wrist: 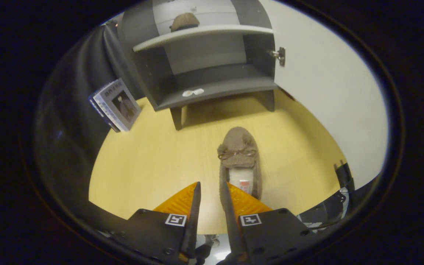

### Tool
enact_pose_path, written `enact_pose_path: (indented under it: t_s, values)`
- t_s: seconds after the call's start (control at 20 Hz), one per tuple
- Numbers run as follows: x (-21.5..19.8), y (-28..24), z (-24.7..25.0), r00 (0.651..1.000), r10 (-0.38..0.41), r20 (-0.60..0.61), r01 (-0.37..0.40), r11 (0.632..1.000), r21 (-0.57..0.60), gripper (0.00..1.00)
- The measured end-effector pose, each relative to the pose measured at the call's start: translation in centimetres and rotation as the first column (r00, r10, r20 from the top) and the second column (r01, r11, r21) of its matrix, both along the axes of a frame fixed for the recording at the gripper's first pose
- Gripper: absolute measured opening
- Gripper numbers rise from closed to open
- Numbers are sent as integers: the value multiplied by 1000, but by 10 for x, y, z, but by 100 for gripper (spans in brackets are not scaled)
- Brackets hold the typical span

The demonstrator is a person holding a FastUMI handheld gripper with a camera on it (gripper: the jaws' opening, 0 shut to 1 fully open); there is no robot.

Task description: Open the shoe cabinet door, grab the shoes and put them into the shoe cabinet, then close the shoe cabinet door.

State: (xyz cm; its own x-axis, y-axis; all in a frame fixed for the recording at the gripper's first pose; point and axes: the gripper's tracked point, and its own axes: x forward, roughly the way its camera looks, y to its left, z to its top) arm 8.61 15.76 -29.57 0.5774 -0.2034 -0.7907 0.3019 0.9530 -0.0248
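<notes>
A brown fluffy slipper (239, 154) lies on the yellow table just ahead of my gripper (210, 186), toe pointing toward the shoe cabinet (212, 86). My right finger (247, 200) reaches into the slipper's opening, with the slipper's left wall against its inner side. Outside that wall is my left finger (182, 200), and a strip of table shows between them, so the jaws stand narrowly open around the wall. The dark grey cabinet stands beyond with its white door (326, 84) swung open to the right. A second brown slipper (184, 21) rests on its upper shelf.
A small white item (193, 92) lies on the cabinet's lower shelf. To the left of the cabinet, a book (115, 105) leans against the black cloth wall. A black fixture (344, 176) stands at the table's right edge, beside the door.
</notes>
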Motion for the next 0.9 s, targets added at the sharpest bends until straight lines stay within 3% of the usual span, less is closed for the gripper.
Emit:
enact_pose_path:
  t_s: [0.25,0.6,0.75,0.9]
  values:
    - [1,-13,-18,998,-37,-60,35,999,-34,38]
    - [-3,-14,-17,990,-7,-138,-1,998,-63,39]
    - [-4,-14,-28,989,-3,-146,-7,998,-65,14]
    - [-3,-16,-30,990,-3,-139,-6,998,-66,11]
